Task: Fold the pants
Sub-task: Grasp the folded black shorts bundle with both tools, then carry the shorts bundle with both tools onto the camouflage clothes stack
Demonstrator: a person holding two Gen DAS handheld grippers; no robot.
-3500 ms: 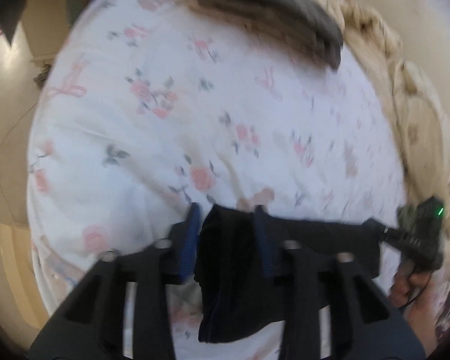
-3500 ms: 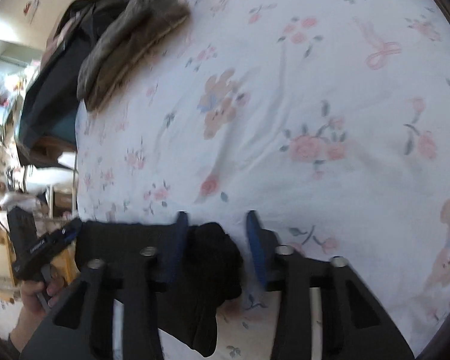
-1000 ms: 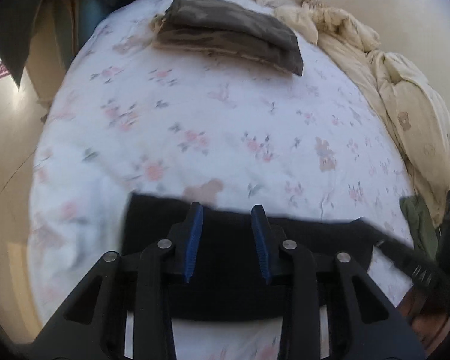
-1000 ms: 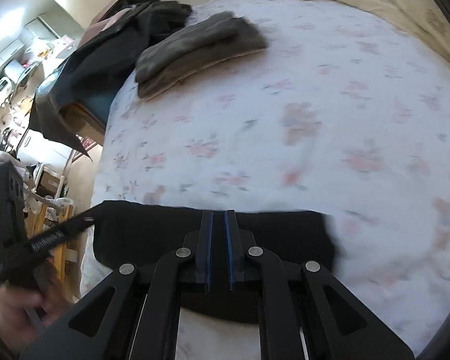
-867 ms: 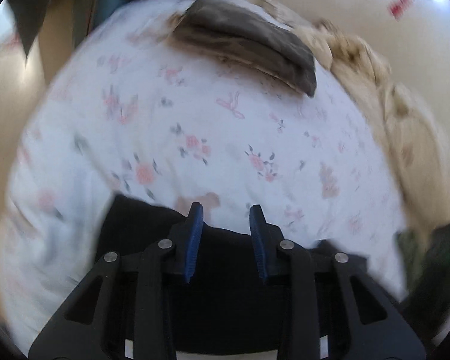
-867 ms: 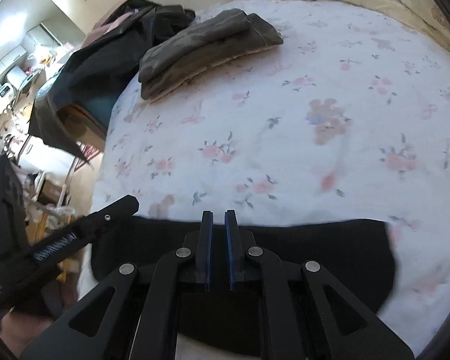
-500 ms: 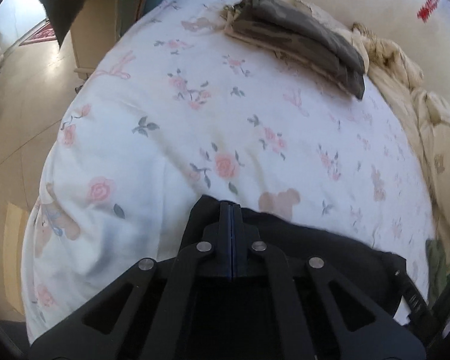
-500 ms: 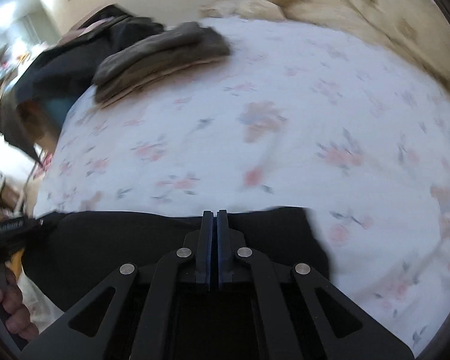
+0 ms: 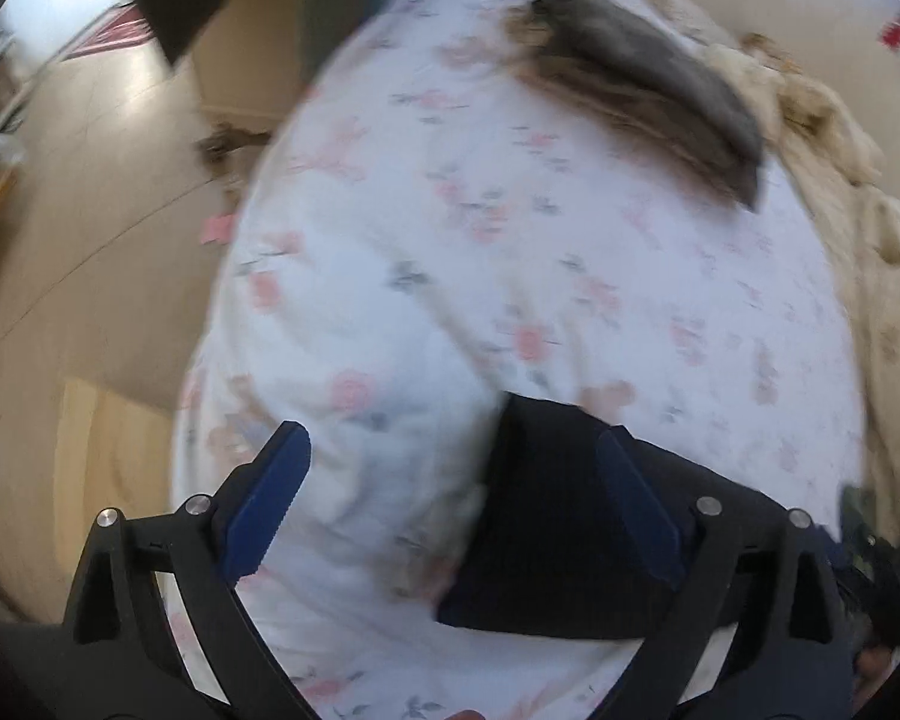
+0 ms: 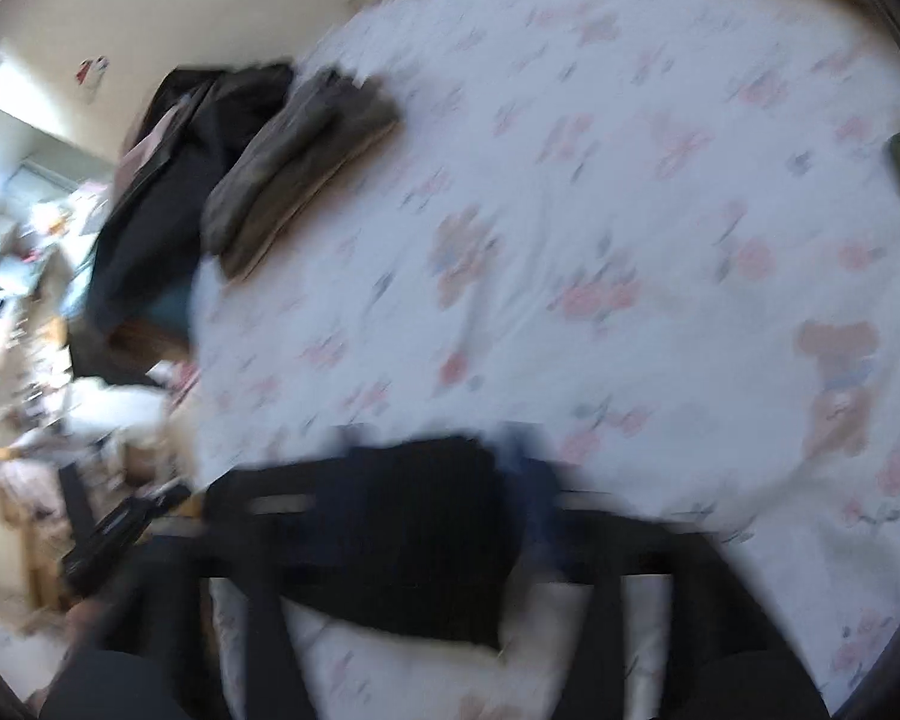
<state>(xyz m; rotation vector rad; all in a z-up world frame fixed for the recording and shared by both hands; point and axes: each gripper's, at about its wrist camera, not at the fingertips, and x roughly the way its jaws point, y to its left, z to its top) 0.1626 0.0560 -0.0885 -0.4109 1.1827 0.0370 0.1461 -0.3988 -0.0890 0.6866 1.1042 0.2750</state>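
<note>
While our left hand-held gripper (image 9: 450,498) is opening over the bed (image 9: 510,240), the black pants (image 9: 558,516) lie flat rightward, their left edge between its fingers; our blurred right hand-held gripper (image 10: 426,474) opens above them.

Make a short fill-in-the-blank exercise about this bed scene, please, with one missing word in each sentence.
1. The folded pants lying near the bed's edge are ____ in colour.
2. The sheet under them is white with a ____ print.
3. The left tool has its jaws ____, and its pads press on nothing.
4. A second folded garment, farther up the bed, is ____ in colour.

Missing words: black; floral; open; grey
</note>
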